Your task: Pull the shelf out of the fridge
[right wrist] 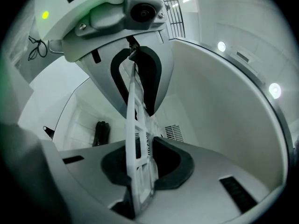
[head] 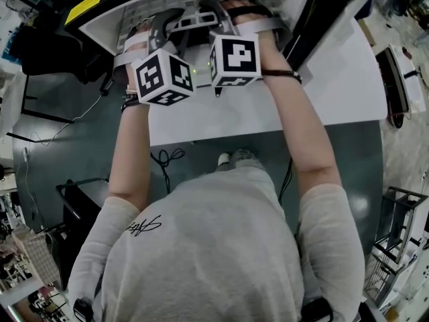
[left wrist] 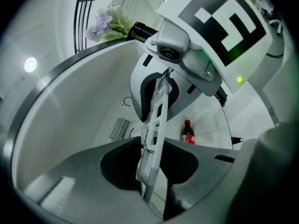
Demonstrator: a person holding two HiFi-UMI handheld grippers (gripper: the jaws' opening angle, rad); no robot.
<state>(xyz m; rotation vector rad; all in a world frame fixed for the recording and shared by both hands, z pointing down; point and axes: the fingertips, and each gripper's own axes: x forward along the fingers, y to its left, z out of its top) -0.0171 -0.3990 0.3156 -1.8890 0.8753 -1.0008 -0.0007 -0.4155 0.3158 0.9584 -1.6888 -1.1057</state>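
White slatted plastic shelf: probably light, stiff, somewhat brittle. Left gripper and right gripper both clamp its rigid near edge.

Pale grey shirt, script print

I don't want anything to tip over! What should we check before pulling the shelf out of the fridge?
1. Left claw closed on the shelf: ok.
2. Right claw closed on the shelf: ok.
3. Both claws side by side on the same edge: ok.
4. Bottle with the red label standing off the shelf: cannot tell.
5. Dark things further in standing off the shelf: cannot tell.
6. Shelf top bare: cannot tell, most of it is hidden.
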